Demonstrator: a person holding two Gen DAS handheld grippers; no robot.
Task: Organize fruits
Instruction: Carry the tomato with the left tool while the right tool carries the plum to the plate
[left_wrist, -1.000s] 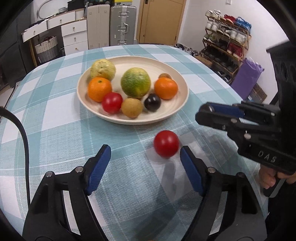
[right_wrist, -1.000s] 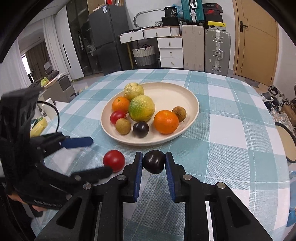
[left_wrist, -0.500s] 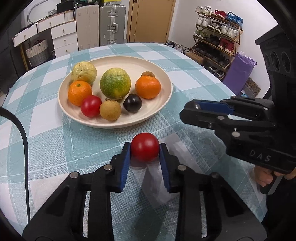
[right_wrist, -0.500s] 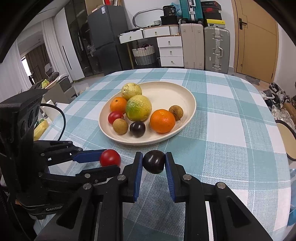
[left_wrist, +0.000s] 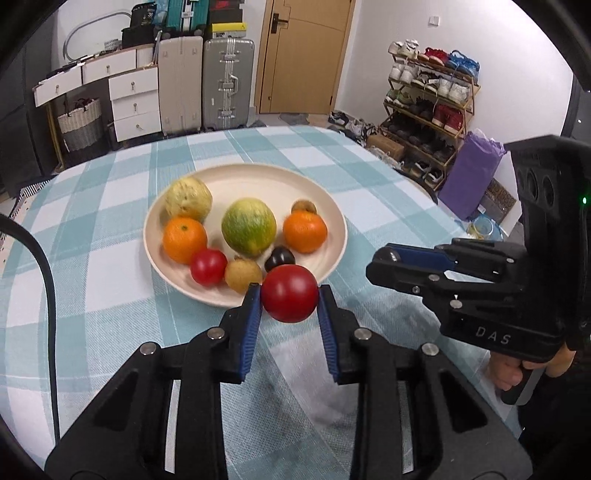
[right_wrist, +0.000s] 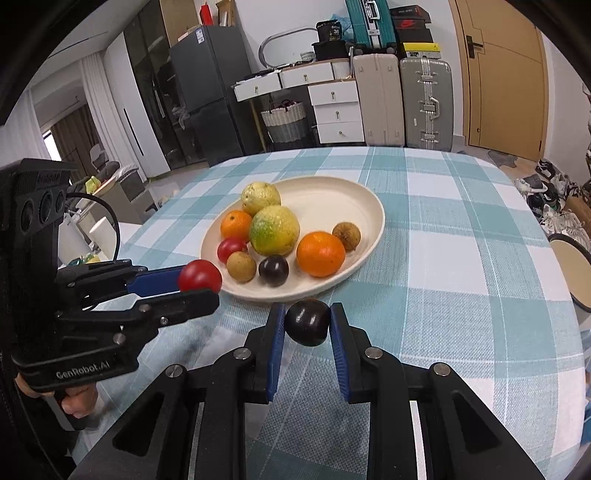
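Observation:
My left gripper (left_wrist: 289, 295) is shut on a red tomato (left_wrist: 289, 293) and holds it above the cloth, just in front of the cream plate (left_wrist: 332, 225). The tomato also shows in the right wrist view (right_wrist: 199, 275). My right gripper (right_wrist: 307, 323) is shut on a dark plum (right_wrist: 307, 322), held near the plate's (right_wrist: 369, 206) front rim. The plate holds several fruits: two oranges, a green-yellow citrus (left_wrist: 248, 227), a guava, a tomato, a dark plum and small brown fruits.
The round table wears a teal checked cloth (left_wrist: 110, 302). A shoe rack (left_wrist: 428, 110) and a purple bag (left_wrist: 471, 173) stand to the right. Suitcases (right_wrist: 424, 103) and drawers stand behind. A stool (right_wrist: 570, 266) sits by the table's right edge.
My left gripper closed on the red tomato on the cloth and lifted it toward the plate. My right gripper kept its hold on the dark plum and rose a little.

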